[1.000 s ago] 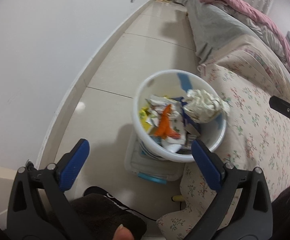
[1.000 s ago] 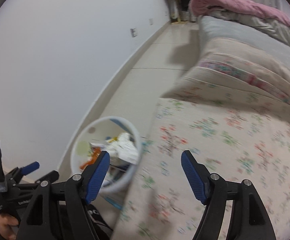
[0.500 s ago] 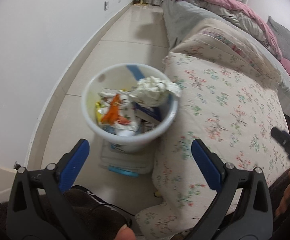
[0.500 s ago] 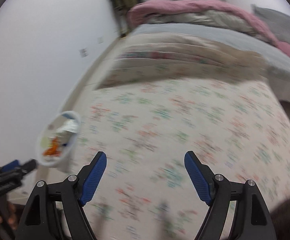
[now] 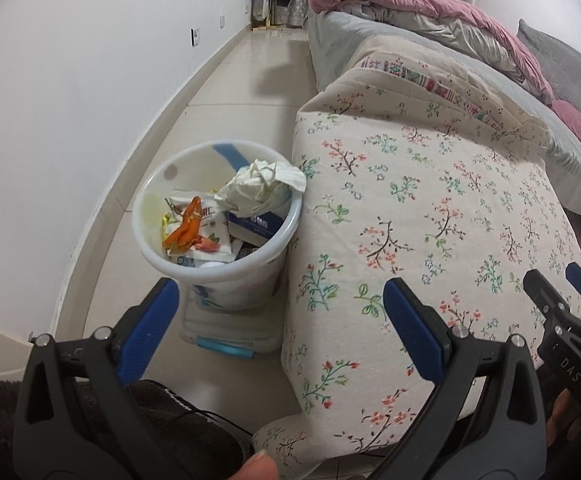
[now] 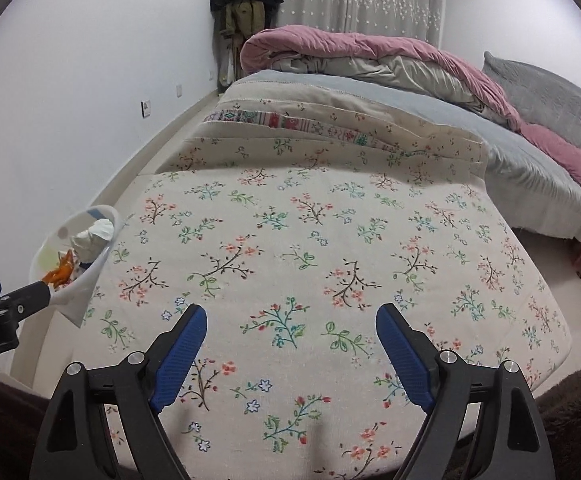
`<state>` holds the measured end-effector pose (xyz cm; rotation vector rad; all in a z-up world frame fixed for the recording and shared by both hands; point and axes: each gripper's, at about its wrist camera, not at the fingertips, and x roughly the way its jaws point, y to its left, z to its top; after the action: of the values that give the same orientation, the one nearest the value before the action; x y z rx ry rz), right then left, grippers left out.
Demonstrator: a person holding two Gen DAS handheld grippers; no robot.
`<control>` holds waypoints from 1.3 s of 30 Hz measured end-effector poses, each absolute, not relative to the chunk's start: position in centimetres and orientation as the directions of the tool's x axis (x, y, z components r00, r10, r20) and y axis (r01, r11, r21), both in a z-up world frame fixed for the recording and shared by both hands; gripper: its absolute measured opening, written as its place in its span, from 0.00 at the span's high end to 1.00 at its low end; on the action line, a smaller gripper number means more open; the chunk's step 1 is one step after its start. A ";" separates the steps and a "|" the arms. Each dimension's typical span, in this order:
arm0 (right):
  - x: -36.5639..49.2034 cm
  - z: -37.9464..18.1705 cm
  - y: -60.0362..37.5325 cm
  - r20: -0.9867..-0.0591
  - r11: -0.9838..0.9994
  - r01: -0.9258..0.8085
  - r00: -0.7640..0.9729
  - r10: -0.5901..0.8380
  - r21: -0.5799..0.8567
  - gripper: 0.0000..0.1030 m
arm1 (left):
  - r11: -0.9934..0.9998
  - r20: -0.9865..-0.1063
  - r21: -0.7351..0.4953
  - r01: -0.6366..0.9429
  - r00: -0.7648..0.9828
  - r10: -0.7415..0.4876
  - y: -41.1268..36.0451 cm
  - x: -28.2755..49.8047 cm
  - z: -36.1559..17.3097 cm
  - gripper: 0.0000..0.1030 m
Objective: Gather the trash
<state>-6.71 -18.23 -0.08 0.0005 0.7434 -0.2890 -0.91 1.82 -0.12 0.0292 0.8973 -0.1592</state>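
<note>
**Both tools empty beside the full bin**

While both fingers stand apart, the left tool (image 5: 278, 312) and right tool (image 6: 290, 340) grip nothing. Just beyond, the white bin (image 5: 178, 264) stands on the floor against the floral bed (image 6: 290, 232), crumpled paper (image 5: 260, 188) topping its trash.

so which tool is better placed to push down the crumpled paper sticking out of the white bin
Left. The left tool is open and looks straight at the white plastic bin and crumpled white paper; the right tool faces the floral bedspread.
</note>
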 end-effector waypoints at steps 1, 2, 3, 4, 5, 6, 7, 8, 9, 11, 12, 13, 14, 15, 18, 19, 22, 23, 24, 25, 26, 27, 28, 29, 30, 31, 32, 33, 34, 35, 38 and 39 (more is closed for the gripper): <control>-6.8 -0.2 -18.4 -0.668 0.960 0.264 0.697 -0.260 -0.099 0.15 | 0.988 -0.776 -0.040 0.148 0.619 -0.124 1.8 -0.9 -0.1 0.01; -6.8 -0.2 -18.6 -0.671 0.959 0.267 0.694 -0.259 -0.093 0.15 | 0.988 -0.773 -0.040 0.147 0.622 -0.124 1.7 -1.0 0.0 0.01; -6.8 -0.3 -18.8 -0.674 0.959 0.269 0.693 -0.256 -0.087 0.15 | 0.988 -0.771 -0.039 0.146 0.625 -0.123 1.7 -1.1 0.0 0.01; -6.8 -0.3 -19.0 -0.677 0.959 0.274 0.691 -0.254 -0.080 0.15 | 0.989 -0.770 -0.037 0.146 0.627 -0.121 1.7 -1.1 0.0 0.01; -6.8 -0.3 -19.0 -0.677 0.958 0.276 0.692 -0.252 -0.076 0.15 | 0.989 -0.769 -0.034 0.145 0.628 -0.118 1.7 -1.1 0.0 0.01; -6.8 -0.3 -19.0 -0.676 0.958 0.277 0.692 -0.252 -0.074 0.15 | 0.989 -0.769 -0.032 0.143 0.629 -0.116 1.7 -1.1 0.0 0.01; -6.8 -0.3 -19.0 -0.675 0.958 0.277 0.693 -0.253 -0.074 0.15 | 0.989 -0.769 -0.033 0.142 0.628 -0.115 1.7 -1.1 -0.1 0.01; -6.8 -0.3 -18.9 -0.674 0.958 0.278 0.693 -0.254 -0.075 0.15 | 0.989 -0.772 -0.036 0.141 0.625 -0.117 1.8 -1.1 -0.2 0.01; -6.8 -0.3 -18.9 -0.674 0.958 0.278 0.694 -0.255 -0.076 0.15 | 0.990 -0.773 -0.037 0.139 0.623 -0.117 1.8 -1.1 -0.2 0.01; -6.7 -0.4 -18.8 -0.676 0.958 0.275 0.693 -0.252 -0.075 0.15 | 0.989 -0.776 -0.039 0.139 0.619 -0.118 1.8 -1.1 -0.3 0.01; -6.7 -0.4 -18.7 -0.677 0.958 0.275 0.692 -0.252 -0.076 0.15 | 0.990 -0.776 -0.039 0.139 0.619 -0.117 1.8 -1.2 -0.4 0.01; -6.7 -0.5 -18.7 -0.677 0.959 0.274 0.691 -0.251 -0.076 0.15 | 0.990 -0.776 -0.040 0.139 0.620 -0.118 1.8 -1.2 -0.3 0.01; -6.7 -0.5 -18.6 -0.678 0.959 0.274 0.691 -0.252 -0.076 0.15 | 0.990 -0.775 -0.040 0.139 0.621 -0.118 1.9 -1.2 -0.3 0.01; -6.7 -0.5 -18.6 -0.678 0.959 0.274 0.691 -0.252 -0.076 0.15 | 0.990 -0.775 -0.040 0.138 0.621 -0.118 1.9 -1.2 -0.3 0.01; -6.7 -0.5 -18.7 -0.679 0.959 0.274 0.690 -0.251 -0.075 0.15 | 0.990 -0.774 -0.043 0.137 0.622 -0.120 2.0 -1.2 -0.3 0.01; -6.6 -0.5 -18.6 -0.680 0.959 0.274 0.690 -0.250 -0.075 0.15 | 0.990 -0.774 -0.044 0.137 0.622 -0.120 2.0 -1.2 -0.3 0.01; -6.7 -0.6 -18.6 -0.681 0.959 0.274 0.689 -0.248 -0.072 0.15 | 0.990 -0.774 -0.044 0.136 0.621 -0.120 2.0 -1.3 -0.3 0.01; -6.7 -0.6 -18.6 -0.681 0.959 0.275 0.689 -0.248 -0.071 0.15 | 0.990 -0.774 -0.044 0.136 0.622 -0.120 2.0 -1.3 -0.3 0.01; -6.7 -0.6 -18.6 -0.682 0.959 0.275 0.688 -0.248 -0.071 0.15 | 0.990 -0.774 -0.043 0.137 0.622 -0.120 2.0 -1.3 -0.3 0.01; -6.7 -0.6 -18.6 -0.682 0.959 0.276 0.688 -0.248 -0.070 0.15 | 0.990 -0.774 -0.043 0.137 0.622 -0.119 2.0 -1.2 -0.3 0.01; -6.7 -0.6 -18.6 -0.682 0.959 0.276 0.688 -0.247 -0.070 0.15 | 0.990 -0.774 -0.042 0.136 0.623 -0.119 2.1 -1.3 -0.3 0.01; -6.7 -0.6 -18.6 -0.682 0.959 0.276 0.688 -0.247 -0.069 0.15 | 0.990 -0.774 -0.044 0.136 0.622 -0.120 2.1 -1.2 -0.3 0.01; -6.6 -0.6 -18.6 -0.682 0.959 0.276 0.688 -0.247 -0.069 0.15 | 0.990 -0.774 -0.044 0.137 0.621 -0.121 2.1 -1.2 -0.3 0.01; -6.6 -0.6 -18.6 -0.683 0.959 0.276 0.688 -0.247 -0.069 0.15 | 0.990 -0.775 -0.043 0.137 0.621 -0.120 2.1 -1.3 -0.3 0.01; -6.6 -0.6 -18.6 -0.684 0.959 0.274 0.687 -0.246 -0.069 0.15 | 0.990 -0.775 -0.043 0.136 0.621 -0.119 2.1 -1.3 -0.3 0.01; -6.6 -0.7 -18.6 -0.684 0.959 0.273 0.687 -0.245 -0.069 0.15 | 0.990 -0.775 -0.043 0.137 0.621 -0.119 2.1 -1.3 -0.3 0.01; -6.6 -0.7 -18.6 -0.685 0.960 0.273 0.686 -0.244 -0.068 0.15 | 0.990 -0.775 -0.043 0.137 0.621 -0.119 2.1 -1.3 -0.3 0.01; -6.6 -0.7 -18.5 -0.686 0.959 0.274 0.686 -0.244 -0.068 0.15 | 0.990 -0.774 -0.042 0.136 0.621 -0.119 2.1 -1.3 -0.3 0.01; -6.6 -0.7 -18.5 -0.685 0.959 0.274 0.686 -0.244 -0.067 0.15 | 0.990 -0.774 -0.042 0.136 0.622 -0.118 2.1 -1.3 -0.3 0.01; -6.6 -0.7 -18.5 -0.685 0.959 0.274 0.686 -0.244 -0.067 0.15 | 0.990 -0.774 -0.042 0.135 0.621 -0.118 2.1 -1.3 -0.3 0.01; -6.6 -0.7 -18.6 -0.686 0.960 0.274 0.686 -0.243 -0.066 0.15 | 0.990 -0.775 -0.044 0.135 0.621 -0.119 2.1 -1.3 -0.3 0.01; -6.6 -0.7 -18.6 -0.685 0.960 0.273 0.687 -0.243 -0.066 0.15 | 0.990 -0.775 -0.045 0.134 0.621 -0.119 2.1 -1.3 -0.3 0.01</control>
<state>-6.62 -18.59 -0.71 0.0422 0.7612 -0.2888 -1.34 2.09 -0.27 0.0183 0.8888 -0.1457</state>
